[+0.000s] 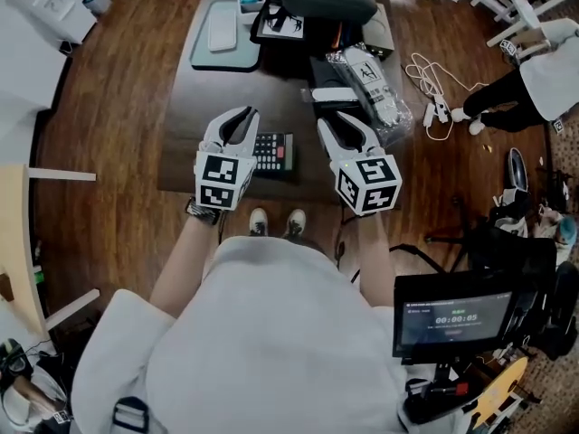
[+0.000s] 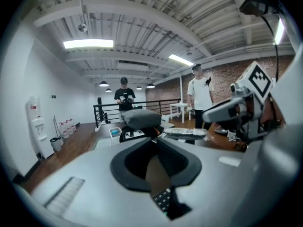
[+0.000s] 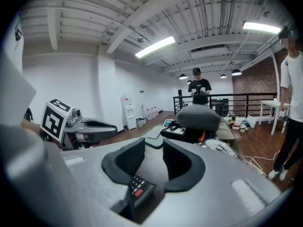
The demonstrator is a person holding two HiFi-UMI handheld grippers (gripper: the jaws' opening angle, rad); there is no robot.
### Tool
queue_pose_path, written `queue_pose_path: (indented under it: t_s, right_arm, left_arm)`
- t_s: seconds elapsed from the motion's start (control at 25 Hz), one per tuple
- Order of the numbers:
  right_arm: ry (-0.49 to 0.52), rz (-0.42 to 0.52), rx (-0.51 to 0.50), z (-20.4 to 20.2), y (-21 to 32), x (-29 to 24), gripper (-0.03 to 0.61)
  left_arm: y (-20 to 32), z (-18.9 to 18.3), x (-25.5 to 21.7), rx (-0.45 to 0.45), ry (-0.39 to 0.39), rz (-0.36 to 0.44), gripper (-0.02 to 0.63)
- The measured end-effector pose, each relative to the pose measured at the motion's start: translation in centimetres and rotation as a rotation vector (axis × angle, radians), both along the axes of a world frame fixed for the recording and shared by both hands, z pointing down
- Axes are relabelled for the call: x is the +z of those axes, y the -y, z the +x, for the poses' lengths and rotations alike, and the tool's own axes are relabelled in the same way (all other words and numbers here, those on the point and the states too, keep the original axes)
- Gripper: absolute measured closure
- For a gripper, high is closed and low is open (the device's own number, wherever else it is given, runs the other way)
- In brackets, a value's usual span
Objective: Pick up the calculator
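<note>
The calculator (image 1: 273,152) lies flat, keys up, on the dark table (image 1: 185,98), near the edge closest to me. My left gripper (image 1: 241,117) hangs just beside it at 9 o'clock, its jaw tips closed together on nothing. My right gripper (image 1: 346,125) is at 3 o'clock, with its jaws apart and nothing between them.

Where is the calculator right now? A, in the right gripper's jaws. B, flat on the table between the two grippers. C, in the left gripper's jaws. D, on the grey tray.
B: the head view shows the calculator lying on the dark table between the left gripper and the right gripper, with neither's jaws around it.
</note>
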State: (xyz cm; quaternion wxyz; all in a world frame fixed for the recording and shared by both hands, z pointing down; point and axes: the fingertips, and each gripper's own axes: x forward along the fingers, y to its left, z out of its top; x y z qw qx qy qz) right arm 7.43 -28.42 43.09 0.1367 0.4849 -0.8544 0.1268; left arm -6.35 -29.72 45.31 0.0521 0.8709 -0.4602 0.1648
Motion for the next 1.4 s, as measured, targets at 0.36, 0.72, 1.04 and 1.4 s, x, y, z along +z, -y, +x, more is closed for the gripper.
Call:
queue_pose_path:
  t_s: [0.36,0.72,1.04,1.4]
  right_arm:
    - [-0.079,-0.187,-0.102,-2.1,-0.1,6.8,0.402]
    - [-0.069,-0.372,-0.128,-3.2,-0.2,12.4,0.402]
    - [-0.095,-0.513,-0.164,-3.7,-0.7,17.5,0.402]
    - [-0.033,-0.677,-0.172,-4.2,-1.4,22.1,0.402]
  left_arm:
    - [-0.2,-1.6,5.0,-0.008,-0.01,-0.125,0.517]
    - [-1.0,-3.4,8.3,-0.026,0.019,-0.193,0.517]
    - [-1.8,-2.9,9.9,0.015,0.042,-0.238,0.517]
    - [-2.7,-2.3,12.1,0.028,0.065,-0.284,0.517]
